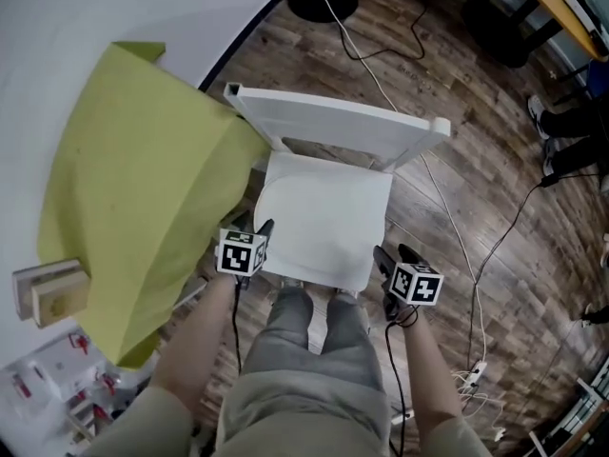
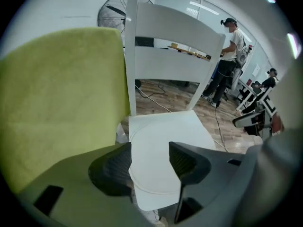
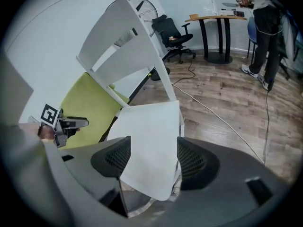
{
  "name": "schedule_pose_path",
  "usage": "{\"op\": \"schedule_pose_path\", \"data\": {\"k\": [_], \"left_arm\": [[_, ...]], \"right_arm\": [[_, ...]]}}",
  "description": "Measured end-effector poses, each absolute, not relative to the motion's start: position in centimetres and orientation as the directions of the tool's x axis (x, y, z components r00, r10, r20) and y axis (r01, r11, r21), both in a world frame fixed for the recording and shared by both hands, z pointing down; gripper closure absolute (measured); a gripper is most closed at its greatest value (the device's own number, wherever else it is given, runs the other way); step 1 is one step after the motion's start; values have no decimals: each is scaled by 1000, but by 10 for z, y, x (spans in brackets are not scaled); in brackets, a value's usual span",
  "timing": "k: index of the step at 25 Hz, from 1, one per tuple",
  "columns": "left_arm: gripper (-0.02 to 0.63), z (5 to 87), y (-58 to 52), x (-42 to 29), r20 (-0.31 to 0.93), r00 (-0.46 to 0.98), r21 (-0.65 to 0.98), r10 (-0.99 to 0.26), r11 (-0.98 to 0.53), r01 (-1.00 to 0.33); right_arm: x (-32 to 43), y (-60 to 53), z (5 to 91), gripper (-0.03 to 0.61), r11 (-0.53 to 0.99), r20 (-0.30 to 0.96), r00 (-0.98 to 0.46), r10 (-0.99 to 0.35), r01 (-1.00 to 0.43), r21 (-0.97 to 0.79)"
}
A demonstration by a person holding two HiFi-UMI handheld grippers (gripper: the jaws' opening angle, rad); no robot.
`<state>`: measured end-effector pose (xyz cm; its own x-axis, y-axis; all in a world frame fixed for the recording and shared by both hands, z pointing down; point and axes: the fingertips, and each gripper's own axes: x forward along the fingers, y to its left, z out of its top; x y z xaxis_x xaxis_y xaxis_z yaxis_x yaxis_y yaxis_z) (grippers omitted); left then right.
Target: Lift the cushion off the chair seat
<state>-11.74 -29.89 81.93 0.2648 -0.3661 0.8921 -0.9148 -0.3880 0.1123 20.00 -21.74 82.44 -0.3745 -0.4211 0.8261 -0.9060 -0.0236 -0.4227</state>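
A flat white cushion (image 1: pixel 328 222) lies on the seat of a white wooden chair (image 1: pixel 343 122). My left gripper (image 1: pixel 261 230) hovers at the cushion's front left corner and my right gripper (image 1: pixel 384 257) at its front right corner. In the left gripper view the left gripper (image 2: pixel 149 157) is open, and the cushion (image 2: pixel 158 136) shows through the gap, beyond the pads. In the right gripper view the right gripper (image 3: pixel 154 155) is open wide over the cushion's (image 3: pixel 149 126) near corner, with nothing pressed between the pads. Both point steeply down.
A yellow-green cloth (image 1: pixel 133 188) drapes over the white table (image 1: pixel 57 46) against the chair's left side. Wooden blocks (image 1: pixel 48 291) sit at the table's edge. A white cable (image 1: pixel 447 217) runs across the wood floor on the right. A person (image 2: pixel 227 60) stands behind the chair.
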Motion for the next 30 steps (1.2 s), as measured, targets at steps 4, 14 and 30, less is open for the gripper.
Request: {"op": "schedule_pose_path", "data": {"k": [4,14,30], "left_arm": [[367,858,-296,-123,910,271,118,-314,-430,-895],[301,935,-289,-135,914,326,224,-241,-368,-902],[249,982,-291,-148,898,404,381,-176,-154,-912]], "right_arm": [[198,-217,859,276,-67,845,-344,-409,-912,-404],[190,-225,926,258,-146,880,-278,-385,-923,-355],[185,-215,967,255,-201,900,-291,-324,-909,-366]]}}
